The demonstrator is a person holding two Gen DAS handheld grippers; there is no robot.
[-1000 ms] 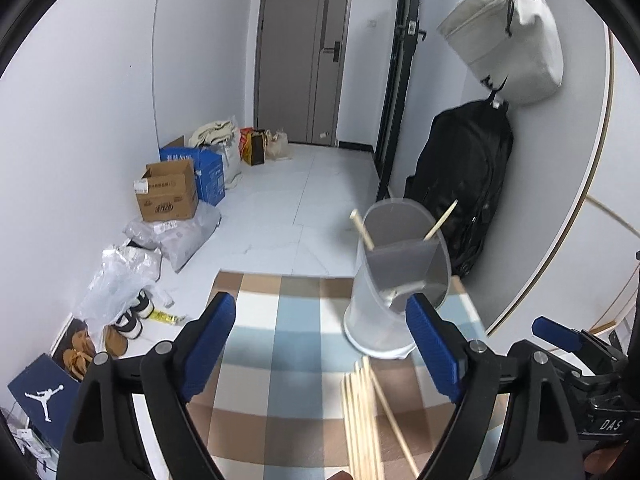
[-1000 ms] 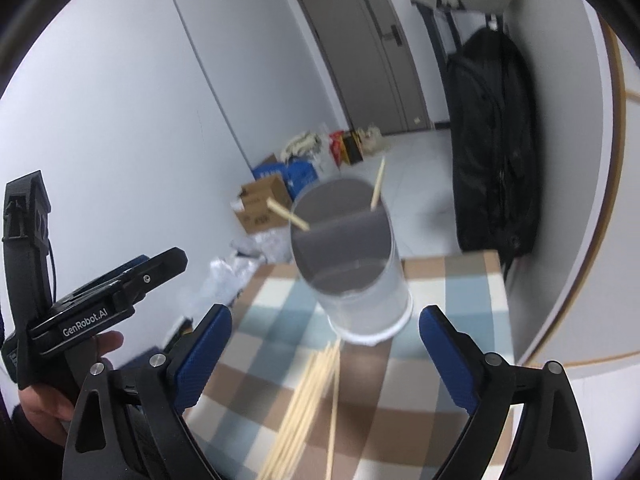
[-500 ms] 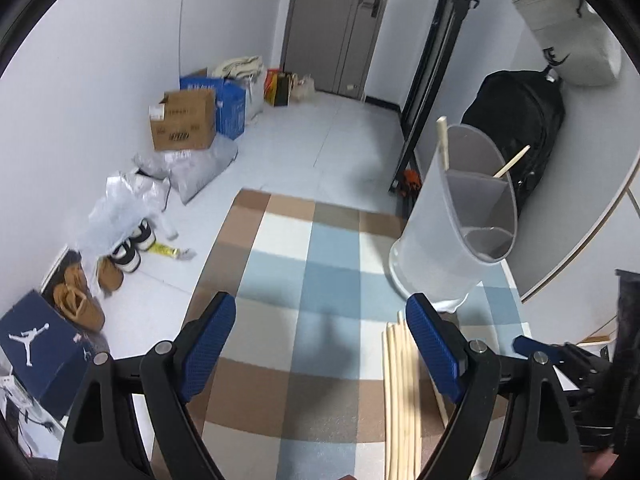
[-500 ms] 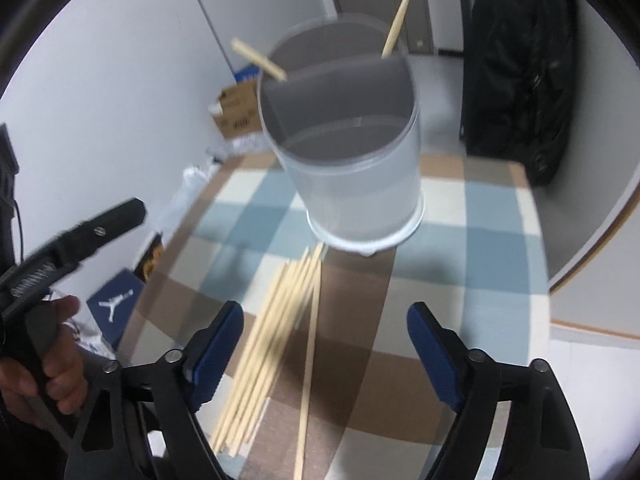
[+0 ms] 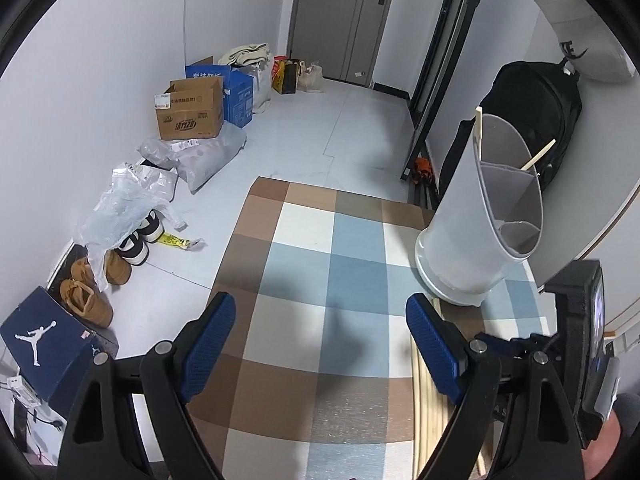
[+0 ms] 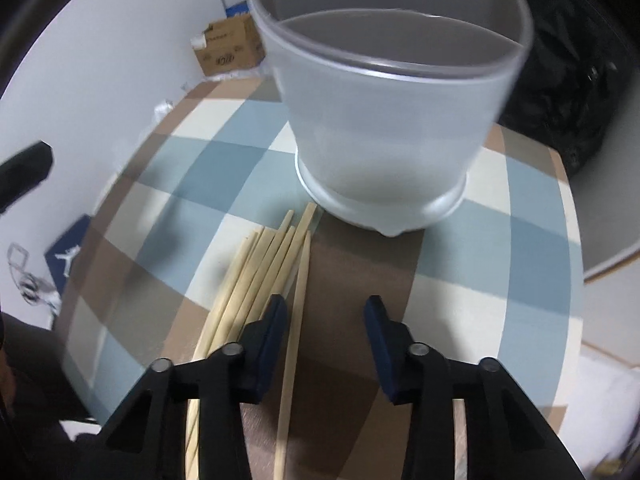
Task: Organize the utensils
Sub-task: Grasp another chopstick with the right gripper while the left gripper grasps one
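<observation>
**Q:** Checked cloth (image 6: pixel 224 168) in blue, brown and cream covers the table; what stands on it?

**A:** A translucent divided holder (image 6: pixel 384 120) stands upright at the far end, with two sticks already leaning in its back compartment. Loose chopsticks (image 6: pixel 256 276) lie fanned just in front of its base. One single chopstick (image 6: pixel 298 308) lies slightly apart, on the right of the bundle.

**Q:** How do the fingers stand?

**A:** The right gripper (image 6: pixel 325 320) has just been closing to a narrow gap. The single chopstick runs between its jaws, close against the left pad, but no pad visibly presses it. The left gripper (image 5: pixel 320 344) hovers wide and empty over the cloth.

**Q:** What could go wrong?

**A:** Probably a double pick: the left finger sits right at the bundle's edge and may catch a neighbour. A thin, round stick may also roll or pivot out of the pads. The light holder looks easy to tip if struck.

**Q:** Any legible writing?

**A:** A Jumpman logo marks the navy shoebox (image 5: pixel 44 344) on the floor. The cardboard carton (image 5: pixel 188 110) and the blue box (image 5: pixel 236 92) carry print too small to read.
</observation>
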